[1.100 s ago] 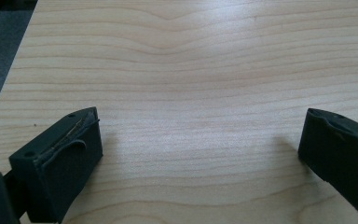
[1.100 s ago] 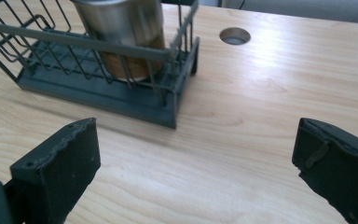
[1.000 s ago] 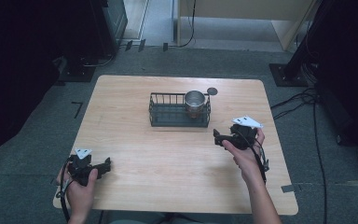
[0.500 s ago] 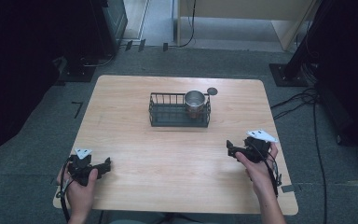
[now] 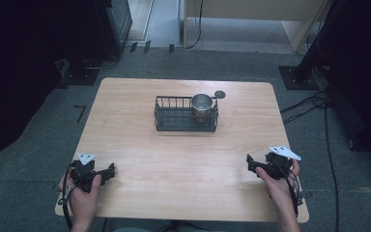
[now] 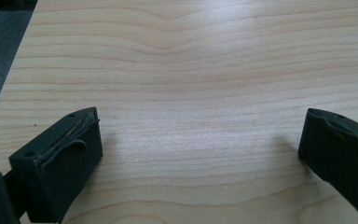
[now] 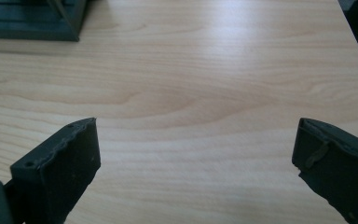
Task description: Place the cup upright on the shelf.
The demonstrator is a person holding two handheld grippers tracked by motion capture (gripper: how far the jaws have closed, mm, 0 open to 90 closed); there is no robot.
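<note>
Holding both hand-held grippers, left [image 5: 110,170] and right [image 5: 249,162], jaws apart, we judge the metal cup [image 5: 202,105] light, stiff, slippery; grip its rim.

A light wooden table [image 5: 125,121] stands on grey carpet [image 5: 38,121], cables [image 5: 314,101] trailing right, with dark, perhaps shelved, equipment [image 5: 111,29] behind.

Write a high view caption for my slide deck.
Metal cup in wire basket on table; both tools rest apart.
</note>
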